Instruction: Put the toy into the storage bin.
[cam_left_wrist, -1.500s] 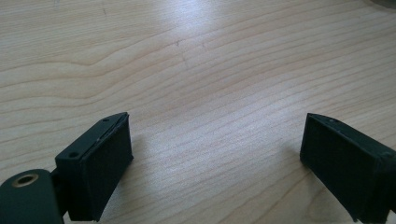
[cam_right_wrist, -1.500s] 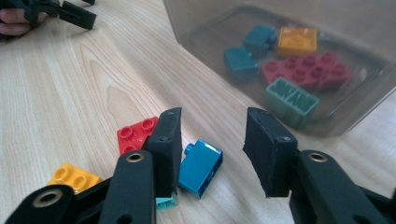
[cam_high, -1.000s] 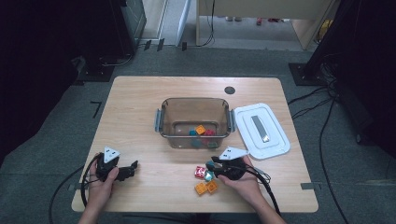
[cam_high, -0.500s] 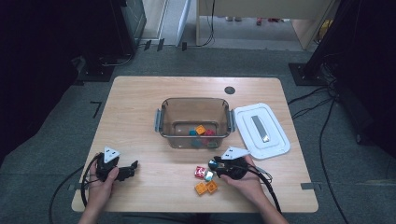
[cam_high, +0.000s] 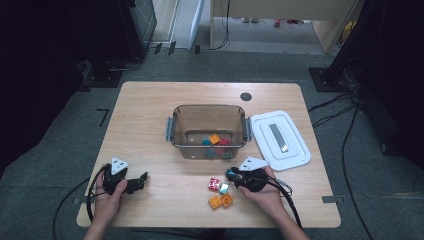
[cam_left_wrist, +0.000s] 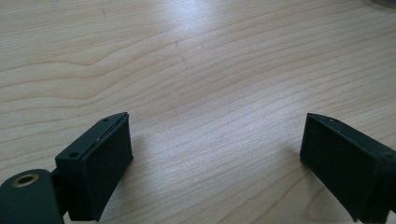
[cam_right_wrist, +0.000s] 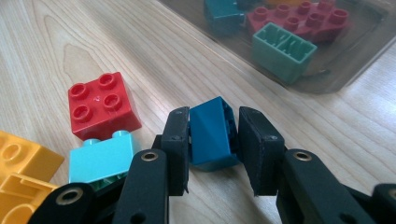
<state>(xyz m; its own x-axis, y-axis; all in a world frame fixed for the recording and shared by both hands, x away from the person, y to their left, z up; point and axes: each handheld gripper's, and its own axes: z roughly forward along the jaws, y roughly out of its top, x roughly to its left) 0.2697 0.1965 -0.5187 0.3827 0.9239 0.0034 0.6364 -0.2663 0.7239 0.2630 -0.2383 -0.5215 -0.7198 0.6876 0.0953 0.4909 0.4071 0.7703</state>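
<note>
My right gripper (cam_right_wrist: 215, 140) lies low on the table, just in front of the clear bin (cam_high: 172, 129). Its jaws have just been closing, and both pads now press on a dark blue brick (cam_right_wrist: 212, 133) that tilts on the wood. In the high view this gripper (cam_high: 230, 175) sits right of a red brick (cam_high: 214, 184), a light cyan brick (cam_high: 224, 188) and two orange bricks (cam_high: 220, 201). My left gripper (cam_left_wrist: 215, 168) rests open on bare wood, at the front left in the high view (cam_high: 143, 179), with nothing between its jaws.
Several bricks lie inside the bin (cam_right_wrist: 327, 70), among them a teal one (cam_right_wrist: 284, 50) and a magenta one (cam_right_wrist: 299, 18). The bin's white lid (cam_high: 280, 140) lies flat to its right. A black round mark (cam_high: 245, 96) sits near the far edge.
The right gripper's jaws have narrowed onto the blue brick. Both hands stay where they were, and the loose bricks have not moved.
</note>
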